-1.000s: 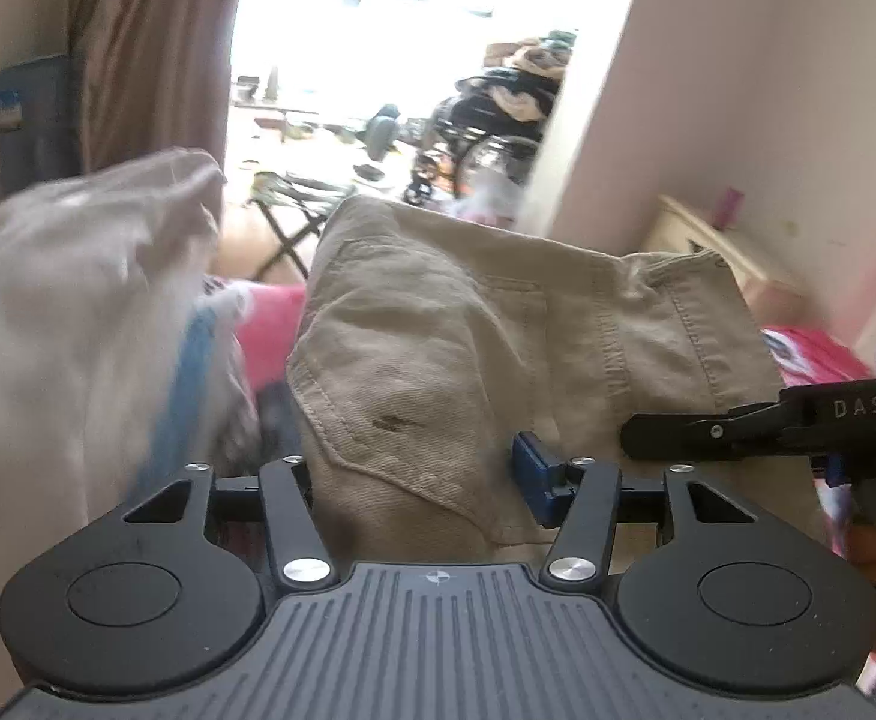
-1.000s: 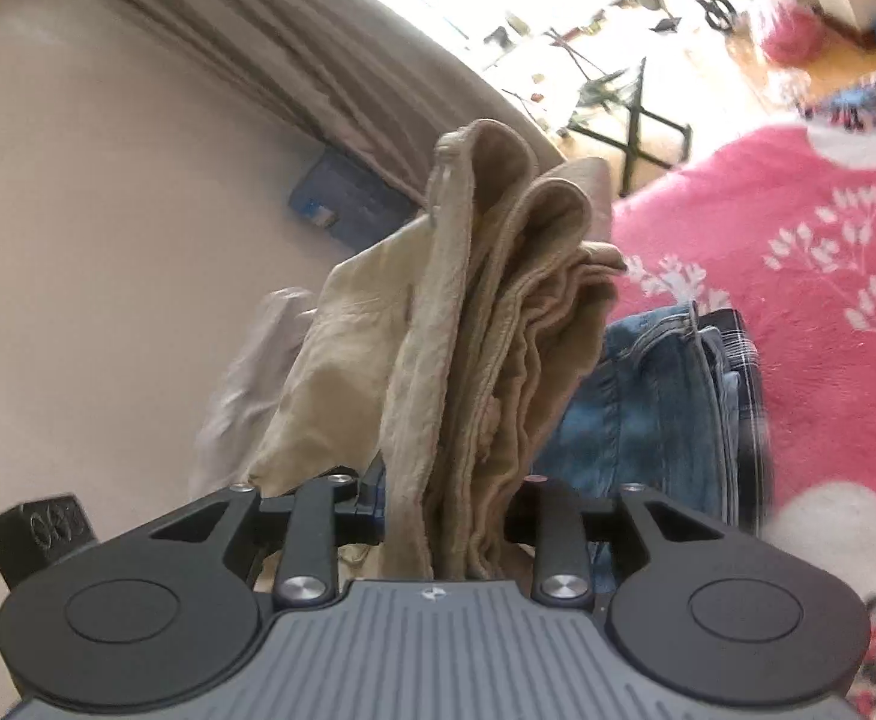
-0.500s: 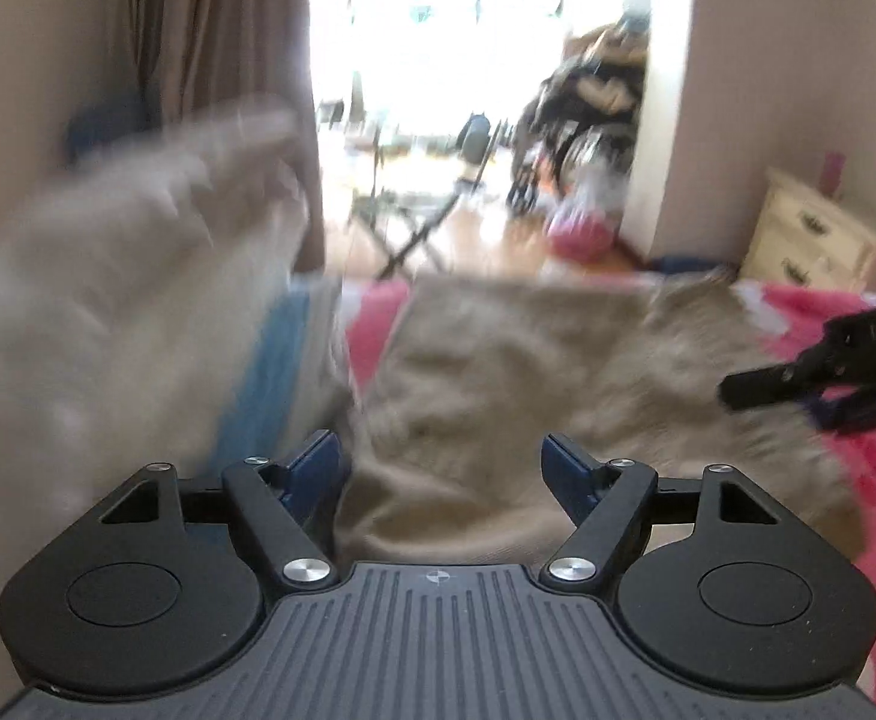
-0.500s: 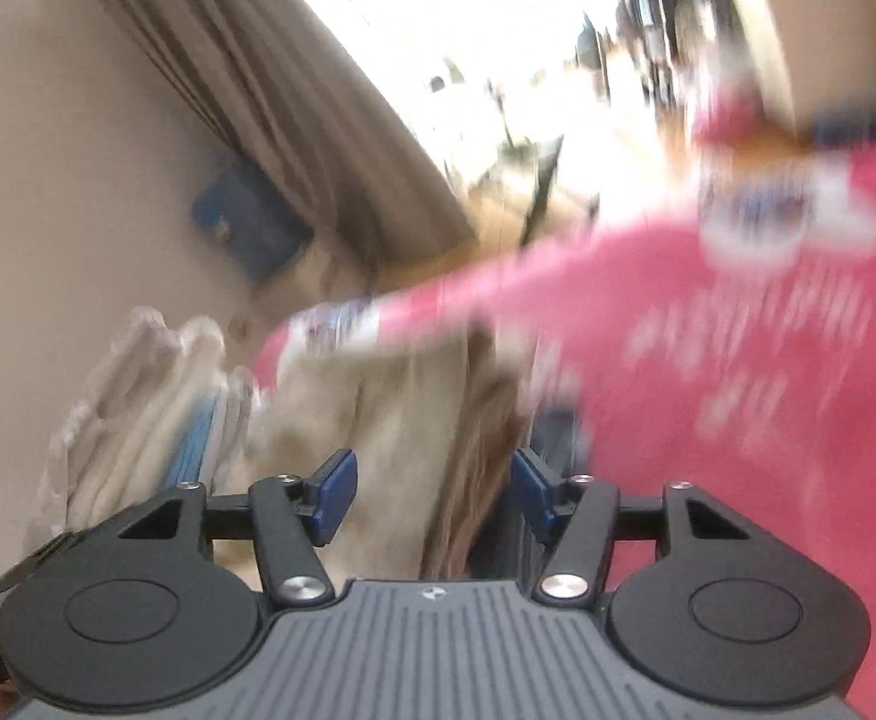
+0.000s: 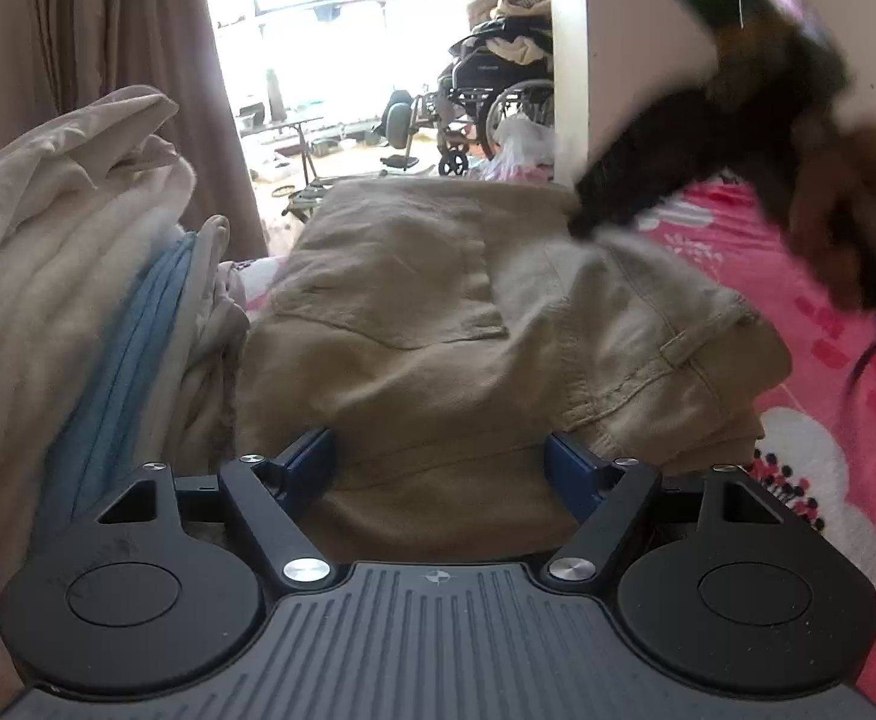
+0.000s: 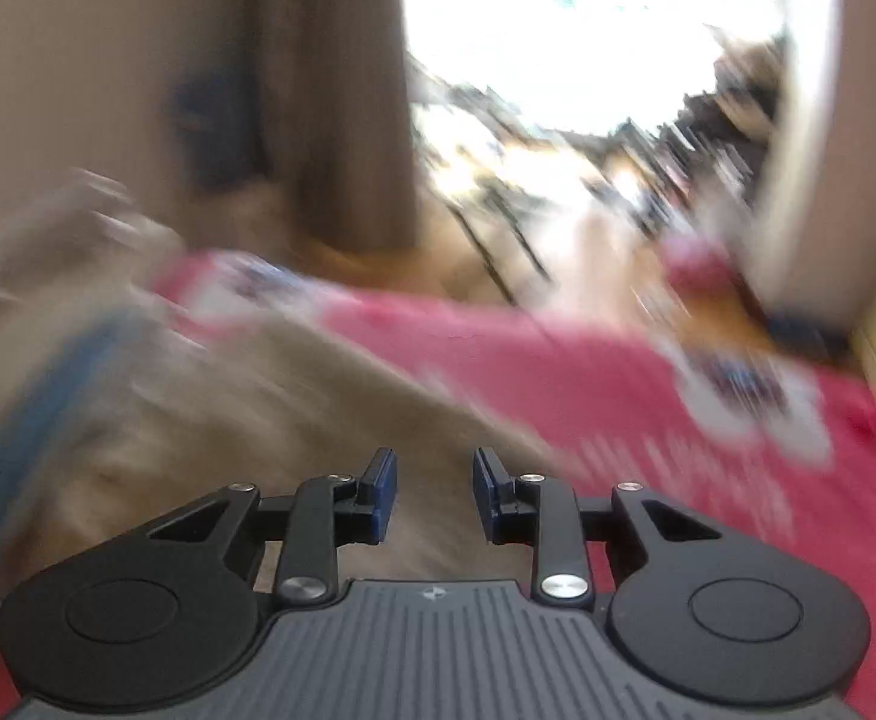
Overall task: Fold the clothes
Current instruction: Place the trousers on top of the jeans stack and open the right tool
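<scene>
above folded trousers [image 5: 438,324], both claws agape

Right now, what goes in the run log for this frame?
step: fold trousers | left gripper: open, at khaki trousers | right gripper: open, empty, view blurred | trousers folded on pink blanket, beside pile

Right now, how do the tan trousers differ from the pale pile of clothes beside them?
The tan trousers are one khaki garment lying low and folded on the pink blanket; the pale pile is several cream pieces with a blue layer, and rises higher. The trousers show a pocket and a belt loop; the pile shows only soft folds. Both are fabric, side by side and touching.
</scene>
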A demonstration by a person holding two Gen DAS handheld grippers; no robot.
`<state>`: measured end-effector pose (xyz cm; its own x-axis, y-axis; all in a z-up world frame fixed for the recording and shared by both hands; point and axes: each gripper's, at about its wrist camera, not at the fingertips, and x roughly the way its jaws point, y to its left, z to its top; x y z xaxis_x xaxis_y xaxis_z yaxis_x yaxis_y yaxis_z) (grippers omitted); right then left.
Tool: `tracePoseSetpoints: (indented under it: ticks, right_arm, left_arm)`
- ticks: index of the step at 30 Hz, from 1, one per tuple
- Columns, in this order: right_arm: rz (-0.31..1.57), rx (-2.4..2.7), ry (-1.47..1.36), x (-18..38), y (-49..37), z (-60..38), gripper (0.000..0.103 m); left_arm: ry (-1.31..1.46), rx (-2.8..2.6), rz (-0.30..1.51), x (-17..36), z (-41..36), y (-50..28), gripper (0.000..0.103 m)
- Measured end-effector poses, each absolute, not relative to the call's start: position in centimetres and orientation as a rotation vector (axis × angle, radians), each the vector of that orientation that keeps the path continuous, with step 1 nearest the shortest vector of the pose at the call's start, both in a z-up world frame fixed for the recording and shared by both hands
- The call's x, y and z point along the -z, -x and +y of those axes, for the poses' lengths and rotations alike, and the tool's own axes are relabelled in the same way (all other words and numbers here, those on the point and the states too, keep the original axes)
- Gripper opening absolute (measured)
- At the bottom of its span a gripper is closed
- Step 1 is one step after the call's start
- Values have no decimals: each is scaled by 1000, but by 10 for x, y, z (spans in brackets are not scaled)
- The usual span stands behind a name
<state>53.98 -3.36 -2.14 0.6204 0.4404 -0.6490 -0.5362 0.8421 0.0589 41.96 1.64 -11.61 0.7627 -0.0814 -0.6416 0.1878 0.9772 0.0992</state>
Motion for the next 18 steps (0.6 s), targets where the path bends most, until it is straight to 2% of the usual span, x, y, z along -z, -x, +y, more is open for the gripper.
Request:
tracePoseSetpoints:
  ticks: [5,10,18]
  right_arm:
    - [721,-726,110,24,-548,23,30]
    - [693,-698,108,7,-520,-17,28]
    - [652,-669,121,-20,-472,-81,33]
  left_arm:
    - [-122,172,687,116,25,-418,77]
    - [-98,172,696,112,27,-415,77]
    - [-39,193,697,97,41,-406,76]
